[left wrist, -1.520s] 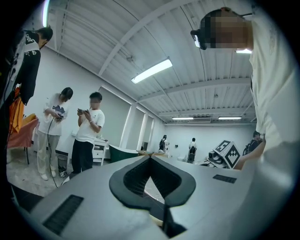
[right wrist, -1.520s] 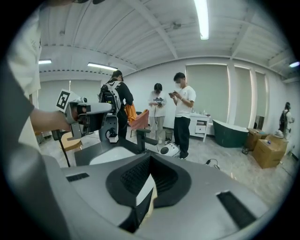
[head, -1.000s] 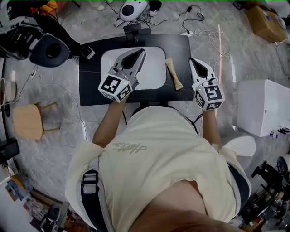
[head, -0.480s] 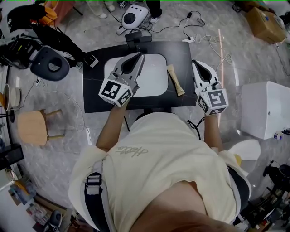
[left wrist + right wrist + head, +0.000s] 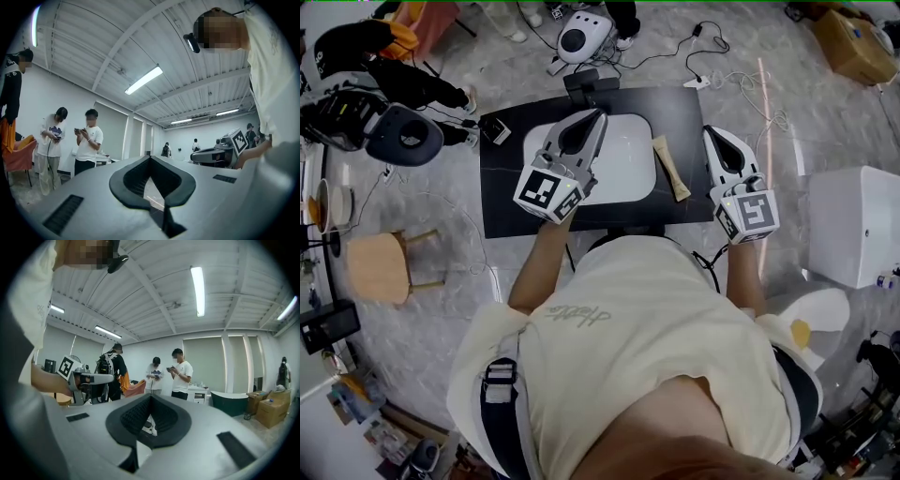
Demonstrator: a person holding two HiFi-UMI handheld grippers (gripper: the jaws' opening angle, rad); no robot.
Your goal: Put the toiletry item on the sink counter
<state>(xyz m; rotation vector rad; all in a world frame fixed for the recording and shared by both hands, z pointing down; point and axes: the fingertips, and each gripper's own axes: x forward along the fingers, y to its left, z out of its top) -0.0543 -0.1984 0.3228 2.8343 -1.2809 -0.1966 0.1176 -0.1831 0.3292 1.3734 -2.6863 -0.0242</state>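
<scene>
A grey marble floor strewn with cables surrounds a black sink counter [image 5: 502, 202] with a white basin [image 5: 628, 164] sunk into its middle.

In the head view, the toiletry item [image 5: 672, 169], a slim tan tube, lies flat on the counter's right part. It sits just beside the basin's right rim and slants a little, with its near end closer to the right edge. The left gripper [image 5: 592, 115] is held above the basin's left half, its tips toward the rear edge and its marker cube over the front edge. The right gripper [image 5: 712, 132] is held along the counter's right edge, apart from the tube, which lies between it and the basin. A wooden stool [image 5: 380, 267] stands on the floor to the left of the counter, and a white cabinet [image 5: 858, 234] to the right.

The left gripper view looks across the room at a ribbed white ceiling with a strip light [image 5: 143, 79] and two people standing [image 5: 89, 136]. The jaw tips meet, with nothing between them.

In the right gripper view the tips are also pressed together and hold nothing. Beyond them are two standing people, a dark green tub [image 5: 229, 401] and cardboard boxes [image 5: 267, 411].
</scene>
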